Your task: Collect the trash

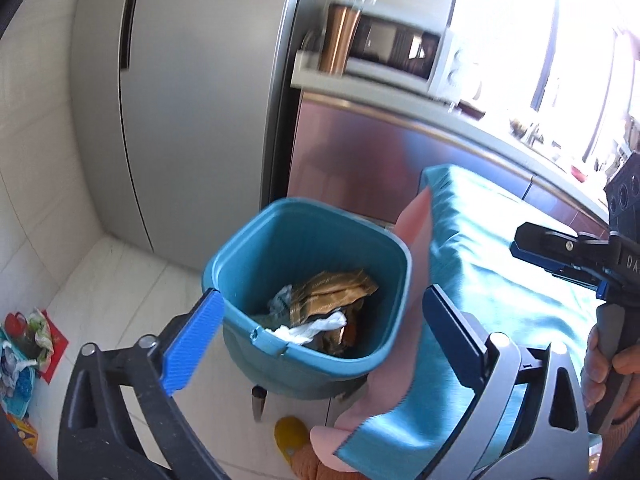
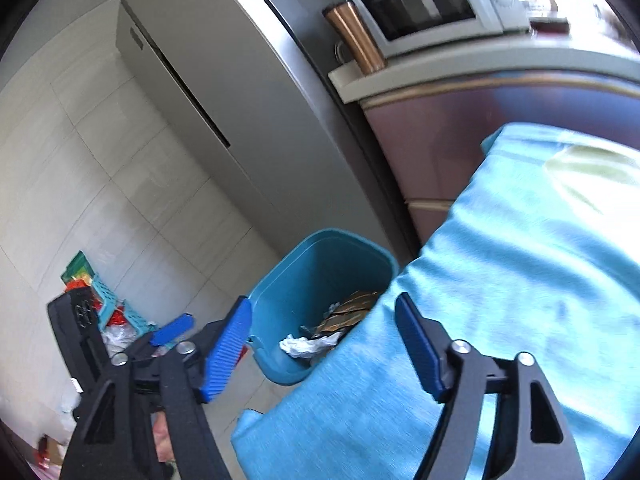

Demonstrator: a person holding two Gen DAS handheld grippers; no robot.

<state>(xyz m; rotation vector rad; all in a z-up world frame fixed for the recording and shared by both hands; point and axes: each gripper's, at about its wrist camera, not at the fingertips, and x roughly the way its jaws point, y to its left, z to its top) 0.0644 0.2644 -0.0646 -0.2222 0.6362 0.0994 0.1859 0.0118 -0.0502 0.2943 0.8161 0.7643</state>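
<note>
Trash in the teal bin, both claws wide

Trash fills the bottom of a teal bin [image 1: 308, 248]: a crumpled gold-and-brown striped wrapper [image 1: 340, 290] lies on top, with a wad of white paper or plastic [image 1: 316, 326] beside it near the front rim. The bin stands on the pale tiled floor [image 1: 132, 280], just beside a bench draped with a turquoise cloth [image 1: 492, 280] and in front of a tall grey refrigerator [image 1: 192, 92]. More litter [image 1: 24, 336], red, green and white scraps, lies in a heap on the floor well apart from the bin, to its left.

The left claw [image 1: 324, 328] stands wide above the bin's near rim, nothing between its blue pads. The right claw [image 2: 320, 348] is likewise wide and empty, one finger over the cloth, the other beside the bin.

On the right claw's black body, white letters begin "DA"; the rest cannot be read.
</note>
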